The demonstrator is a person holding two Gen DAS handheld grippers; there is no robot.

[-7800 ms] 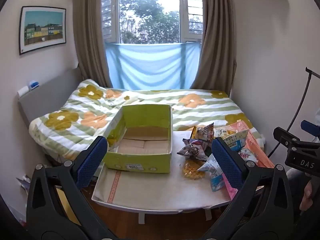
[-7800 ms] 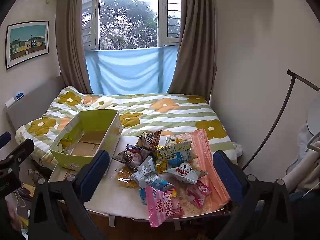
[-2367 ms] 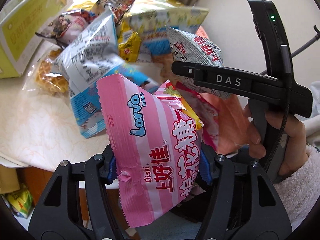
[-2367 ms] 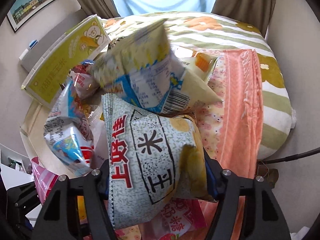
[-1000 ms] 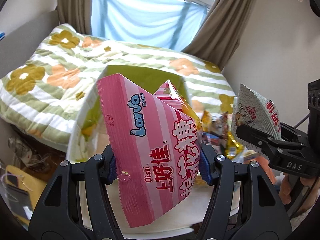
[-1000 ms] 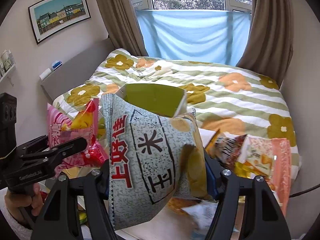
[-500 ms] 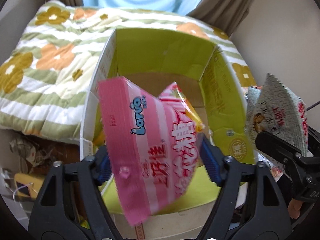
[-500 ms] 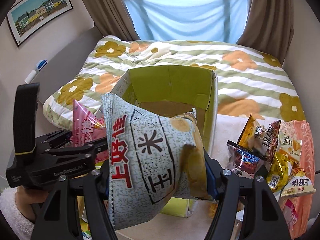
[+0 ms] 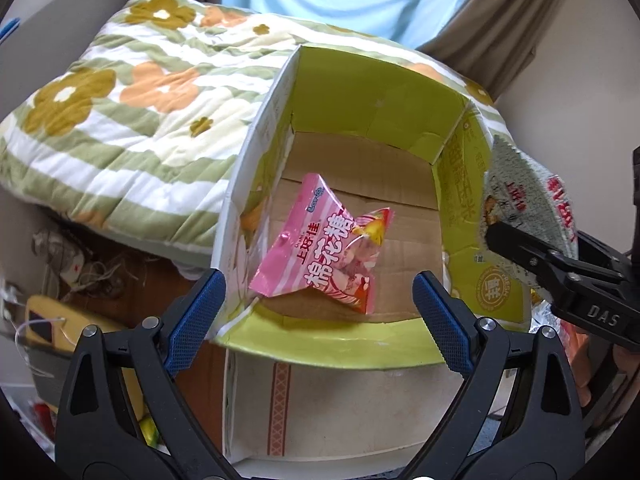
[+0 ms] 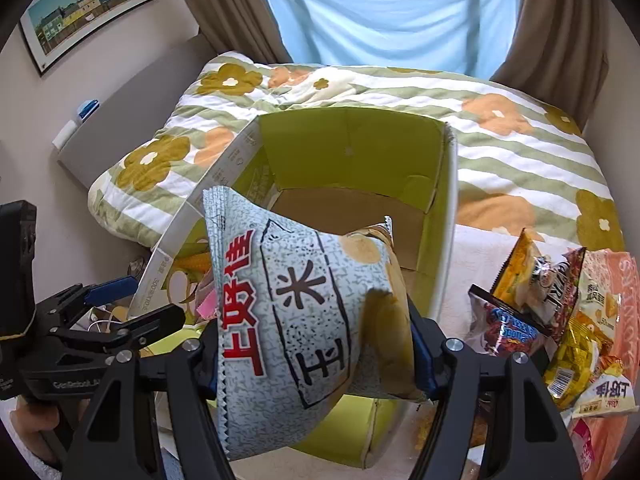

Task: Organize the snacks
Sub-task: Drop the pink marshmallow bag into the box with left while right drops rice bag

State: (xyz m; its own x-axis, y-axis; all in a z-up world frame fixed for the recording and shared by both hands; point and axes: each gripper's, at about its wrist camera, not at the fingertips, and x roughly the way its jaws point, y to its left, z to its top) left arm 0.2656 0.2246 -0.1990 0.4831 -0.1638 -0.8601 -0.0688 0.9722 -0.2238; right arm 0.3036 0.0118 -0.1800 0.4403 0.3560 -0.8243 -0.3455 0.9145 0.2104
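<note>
Pink candy bag (image 9: 320, 248) lies on the box (image 9: 340, 344) floor, my left gripper (image 9: 316, 320) opening empty; my right gripper (image 10: 316, 344) clamps the grey bag (image 10: 304, 312), and a heap (image 10: 560, 320) waits along the tabletop's right edge.

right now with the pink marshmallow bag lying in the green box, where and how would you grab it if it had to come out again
Probably best from straight above, through the open top of the green box, whose walls block any side approach. The pink marshmallow bag lies flat on the cardboard floor, puffed in the middle. I would pinch across that raised middle, or its upturned crimped corner by the yellow print, since the flat edges hug the floor.
</note>
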